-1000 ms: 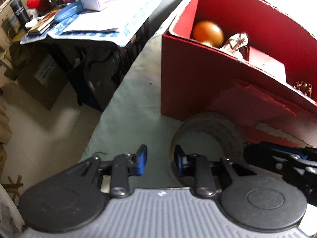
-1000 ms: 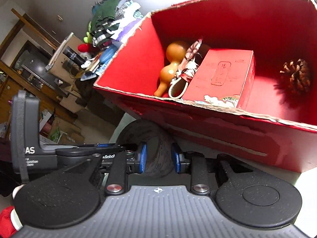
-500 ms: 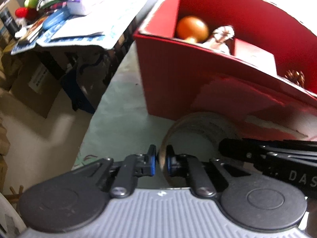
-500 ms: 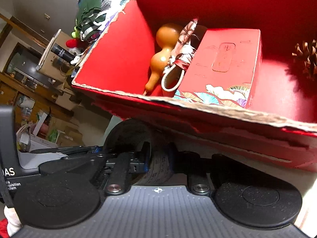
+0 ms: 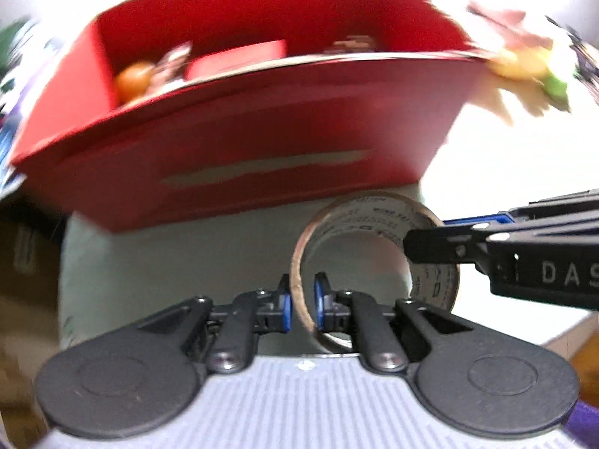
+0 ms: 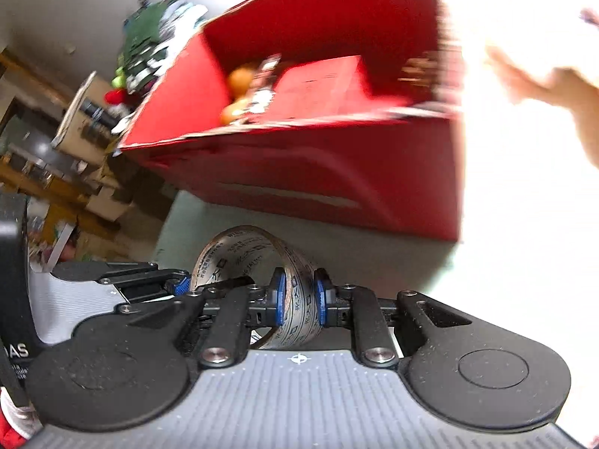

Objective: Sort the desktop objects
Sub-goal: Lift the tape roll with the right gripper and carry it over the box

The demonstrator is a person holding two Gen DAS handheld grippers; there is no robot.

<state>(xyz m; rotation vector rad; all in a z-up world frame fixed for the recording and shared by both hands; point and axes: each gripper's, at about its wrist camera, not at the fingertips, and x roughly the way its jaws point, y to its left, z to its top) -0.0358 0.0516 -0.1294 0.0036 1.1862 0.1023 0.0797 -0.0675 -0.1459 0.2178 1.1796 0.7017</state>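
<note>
Left wrist view: left gripper (image 5: pixel 301 303) pinches the rim of the tape roll (image 5: pixel 374 262), jaws narrow on its wall, while the right gripper (image 6: pixel 299 297) clamps the opposite side. Roll sits upright just off the red box (image 5: pixel 239 149) front wall, near the table (image 5: pixel 168 262) edge. Box contents are blurred, prob. a gourd (image 6: pixel 239 82) & a carton.

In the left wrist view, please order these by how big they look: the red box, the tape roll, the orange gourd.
1. Red box, by far the largest in the picture.
2. Tape roll; it is close to the camera, so its real size may be flattered.
3. Orange gourd, smallest; it is farther away, blurred and partly hidden inside the box.
</note>
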